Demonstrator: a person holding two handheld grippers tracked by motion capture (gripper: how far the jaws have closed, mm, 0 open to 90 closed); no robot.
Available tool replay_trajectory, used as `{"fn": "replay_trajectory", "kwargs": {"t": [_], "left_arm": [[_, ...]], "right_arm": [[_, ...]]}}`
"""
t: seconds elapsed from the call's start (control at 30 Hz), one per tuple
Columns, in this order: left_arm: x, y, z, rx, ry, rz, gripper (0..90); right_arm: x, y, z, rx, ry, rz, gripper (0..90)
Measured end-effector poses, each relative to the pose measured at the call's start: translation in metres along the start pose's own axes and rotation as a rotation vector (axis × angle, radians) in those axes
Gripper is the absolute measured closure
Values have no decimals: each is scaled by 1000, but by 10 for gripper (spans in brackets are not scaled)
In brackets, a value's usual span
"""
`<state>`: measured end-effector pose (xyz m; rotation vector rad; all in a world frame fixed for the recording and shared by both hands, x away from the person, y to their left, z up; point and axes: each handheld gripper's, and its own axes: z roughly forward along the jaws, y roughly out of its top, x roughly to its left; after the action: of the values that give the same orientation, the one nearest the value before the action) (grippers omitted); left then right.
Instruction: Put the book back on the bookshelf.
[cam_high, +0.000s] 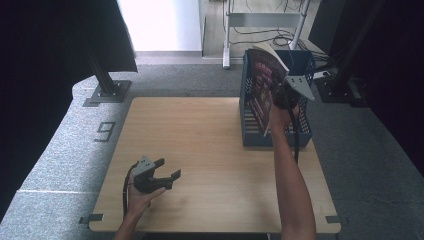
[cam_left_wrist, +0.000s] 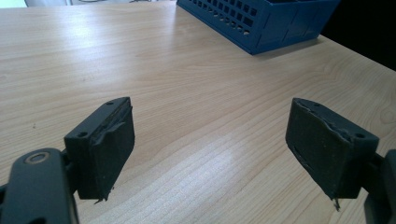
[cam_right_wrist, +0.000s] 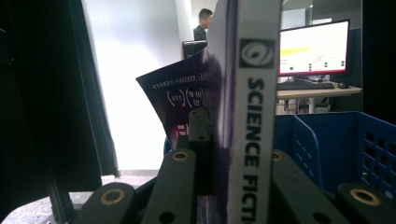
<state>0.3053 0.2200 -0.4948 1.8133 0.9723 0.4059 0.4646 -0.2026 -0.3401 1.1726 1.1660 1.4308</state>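
Note:
A dark red book (cam_high: 261, 82) stands upright over the blue basket (cam_high: 250, 139) at the table's back right. My right gripper (cam_high: 281, 95) is shut on the book, whose white spine (cam_right_wrist: 252, 116) reads "SCIENCE FICTION" between the jaws. The book's cover (cam_right_wrist: 187, 93) fans out to the left. Near the table's front left, my left gripper (cam_high: 167, 170) rests low over the wood, open. Its two black pads (cam_left_wrist: 109, 149) stand wide apart with nothing between them.
The blue basket (cam_left_wrist: 261, 23) has slotted walls and divider panels (cam_right_wrist: 322, 149). The wooden table (cam_high: 190, 145) is bare between the grippers. Black curtains and metal stands surround the table. A person and a lit monitor (cam_right_wrist: 313, 46) are in the far background.

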Motion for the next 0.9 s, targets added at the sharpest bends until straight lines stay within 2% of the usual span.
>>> {"fn": "replay_trajectory", "kwargs": {"t": [0.5,0.9], "left_arm": [[0,-1,1,3,-2,-2,155],[0,-2,1,4,6,-1,155]], "right_arm": [[1,-8,15,-26,-18,13,816],[3,-19,25,-10,-7,14,816]]}}
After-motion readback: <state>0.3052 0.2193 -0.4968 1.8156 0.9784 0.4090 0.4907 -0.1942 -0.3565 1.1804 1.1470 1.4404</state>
